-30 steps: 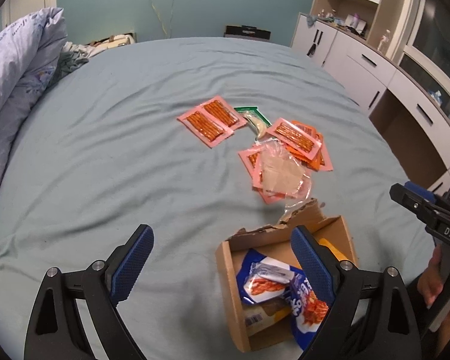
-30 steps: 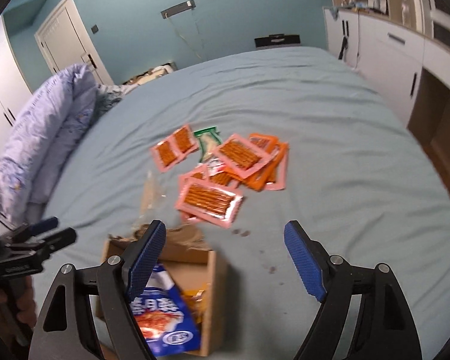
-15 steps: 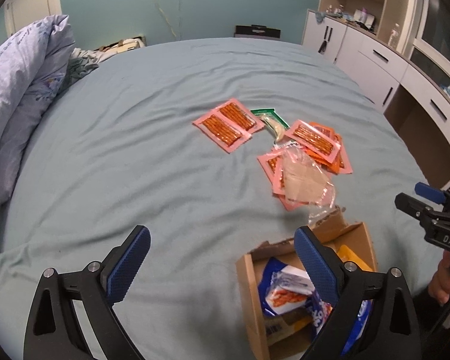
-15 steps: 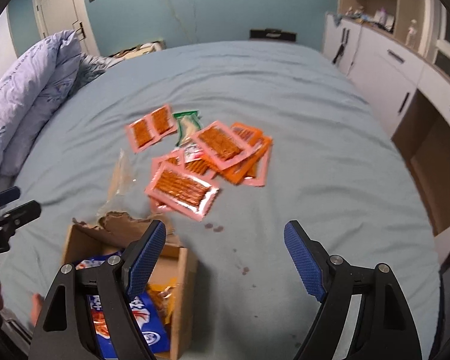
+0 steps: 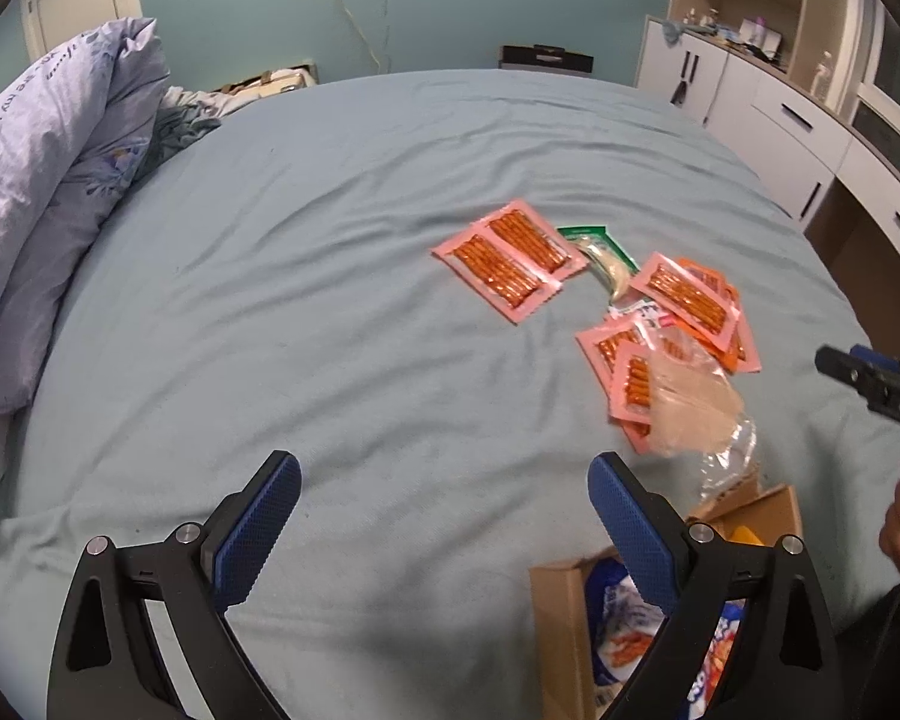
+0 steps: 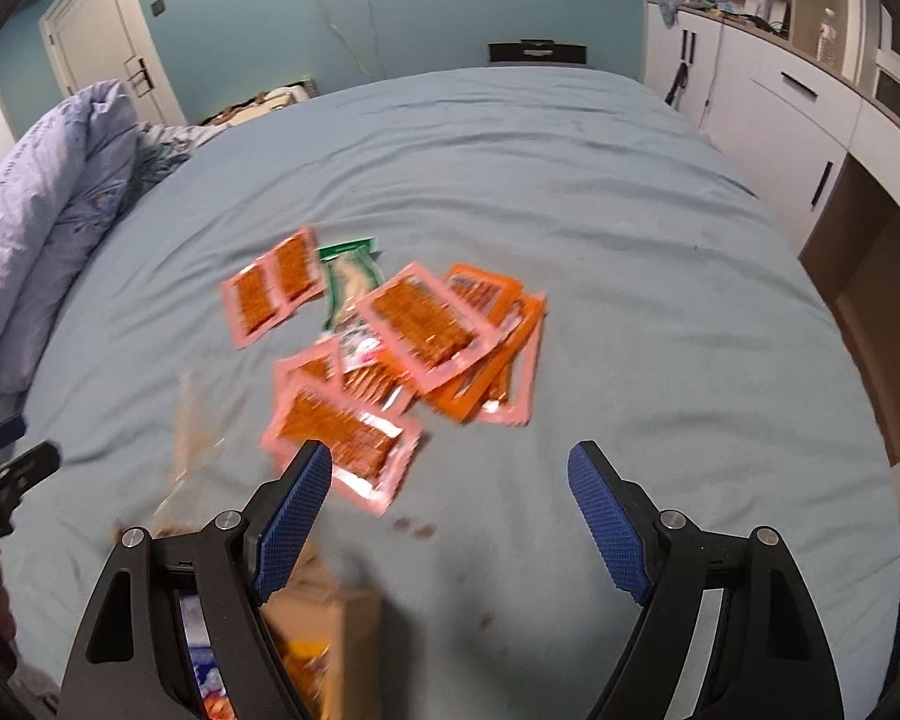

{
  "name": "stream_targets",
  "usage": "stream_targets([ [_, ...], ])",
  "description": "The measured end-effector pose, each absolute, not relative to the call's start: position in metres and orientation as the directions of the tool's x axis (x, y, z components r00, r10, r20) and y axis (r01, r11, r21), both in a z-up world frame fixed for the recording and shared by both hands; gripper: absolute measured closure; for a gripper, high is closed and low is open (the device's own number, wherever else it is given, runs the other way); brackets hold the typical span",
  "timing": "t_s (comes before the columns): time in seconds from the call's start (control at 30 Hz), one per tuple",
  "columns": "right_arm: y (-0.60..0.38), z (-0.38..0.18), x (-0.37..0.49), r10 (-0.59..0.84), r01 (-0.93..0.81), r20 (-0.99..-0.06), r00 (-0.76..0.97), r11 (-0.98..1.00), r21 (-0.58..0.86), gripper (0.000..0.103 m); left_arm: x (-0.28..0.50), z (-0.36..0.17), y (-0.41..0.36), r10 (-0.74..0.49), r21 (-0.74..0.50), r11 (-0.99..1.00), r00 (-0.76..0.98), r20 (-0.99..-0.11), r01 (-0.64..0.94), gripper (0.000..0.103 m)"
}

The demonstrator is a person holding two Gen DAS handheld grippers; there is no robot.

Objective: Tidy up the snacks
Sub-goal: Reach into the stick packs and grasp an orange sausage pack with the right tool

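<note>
Pale blue bedsheet (image 5: 342,360) is stretching out under both my grippers, and the snacks are lying scattered on it, toward the bed's right side as my left camera sees it. My left gripper (image 5: 444,516) is hanging over bare sheet with its blue-padded fingers (image 5: 258,516) spread wide and nothing between them. My right gripper (image 6: 450,516) is likewise standing wide open and empty, its left finger (image 6: 294,516) showing in front of the nearest pink packet of orange sticks (image 6: 342,438), though I cannot tell that it is touching. A joined pair of pink packets (image 5: 507,264) is lying apart from the rest, toward the middle of the bed; just beside it a green-and-white packet (image 5: 600,252) is lying partly under the main heap (image 6: 450,330), where pink and orange packets are overlapping one another. A crumpled clear wrapper (image 5: 690,402) is resting over the heap's near end. Close to the bed's near edge a torn cardboard box (image 5: 555,630) is sitting open, with blue-and-white snack bags (image 5: 618,618) and something yellow inside it. A bunched lilac duvet (image 5: 48,180) is lying along the bed's left edge, and white cabinets (image 6: 780,120) are standing beyond the right edge. The right view is blurring somewhat.
</note>
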State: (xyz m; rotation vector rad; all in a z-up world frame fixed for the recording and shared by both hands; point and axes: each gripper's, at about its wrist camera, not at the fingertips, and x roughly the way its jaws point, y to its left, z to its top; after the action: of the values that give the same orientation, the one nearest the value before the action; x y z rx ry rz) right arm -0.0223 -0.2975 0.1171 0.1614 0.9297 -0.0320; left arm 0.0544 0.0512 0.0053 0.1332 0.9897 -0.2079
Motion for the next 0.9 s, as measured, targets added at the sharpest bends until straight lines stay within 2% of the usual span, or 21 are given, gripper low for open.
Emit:
stream_targets([
  [0.17, -0.309, 0.099, 0.002, 0.017, 0.138, -0.819, 0.573, 0.984, 0.117, 0.022, 0.069, -0.001, 0.047, -0.098, 0.040, 0.970, 0.532, -0.841, 0.241, 0.005],
  [0.4, -0.327, 0.076, 0.030, 0.050, 0.193, -0.853, 0.519, 0.966, 0.175, 0.022, 0.104, -0.018, 0.052, -0.077, 0.056, 0.971, 0.532, -0.843, 0.230, 0.005],
  [0.57, -0.324, 0.067, 0.046, 0.081, 0.168, -0.860, 0.504, 0.967, 0.189, 0.022, 0.118, -0.034, 0.057, -0.072, 0.044, 0.974, 0.489, -0.869, 0.222, 0.005],
  [0.9, -0.270, 0.060, 0.098, -0.016, -0.042, -0.829, 0.559, 0.998, -0.048, 0.022, 0.129, -0.054, 0.060, -0.043, 0.063, 0.974, 0.451, -0.892, 0.216, 0.005],
])
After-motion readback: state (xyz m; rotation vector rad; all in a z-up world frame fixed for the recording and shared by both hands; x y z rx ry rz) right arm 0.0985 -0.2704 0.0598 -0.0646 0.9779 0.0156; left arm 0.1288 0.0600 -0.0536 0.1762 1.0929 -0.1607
